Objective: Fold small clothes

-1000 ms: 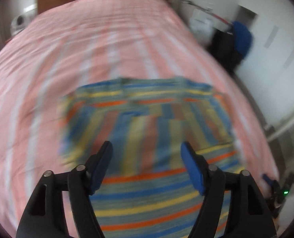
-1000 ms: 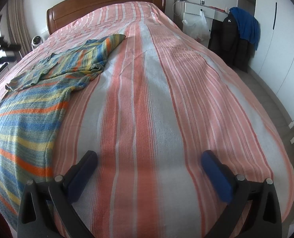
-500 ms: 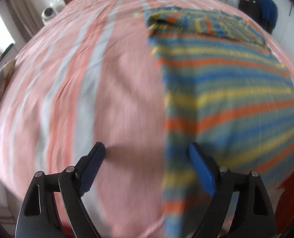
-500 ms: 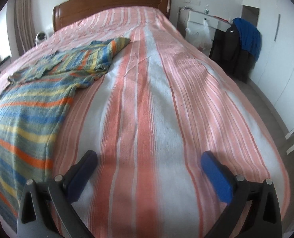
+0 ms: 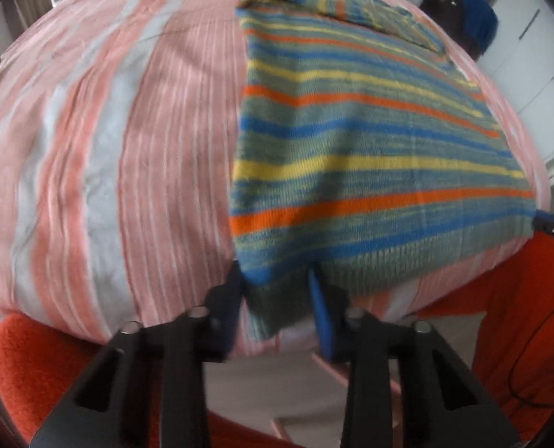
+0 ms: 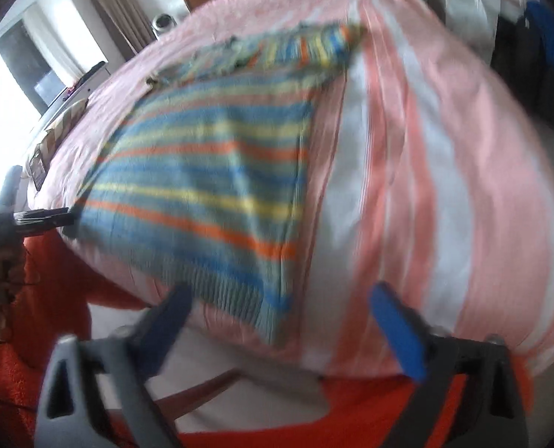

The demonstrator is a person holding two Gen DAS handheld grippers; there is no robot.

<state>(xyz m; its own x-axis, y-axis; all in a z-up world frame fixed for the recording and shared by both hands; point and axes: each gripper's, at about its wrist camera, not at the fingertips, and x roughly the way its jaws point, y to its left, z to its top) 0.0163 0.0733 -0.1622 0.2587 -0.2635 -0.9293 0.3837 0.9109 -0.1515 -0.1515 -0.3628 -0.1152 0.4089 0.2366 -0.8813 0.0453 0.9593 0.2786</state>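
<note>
Left wrist view: left tongs point(image 5: 277, 291) were closing on the near corner of the striped sweater point(image 5: 370, 142) lying flat on the bed point(image 5: 127, 130). Right tongs point(image 6: 280, 317), closing but unclenched, straddled the opposite hem corner. Next, probably: grip, lift, fold.

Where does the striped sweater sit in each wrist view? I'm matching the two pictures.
Left wrist view: the striped sweater fills the centre and right; its near corner lies between the left gripper's closing jaws.
Right wrist view: the sweater lies centre-left; its near corner sits between the right gripper's closing jaws.
Shared landmark: the pink striped bedspread.
</note>
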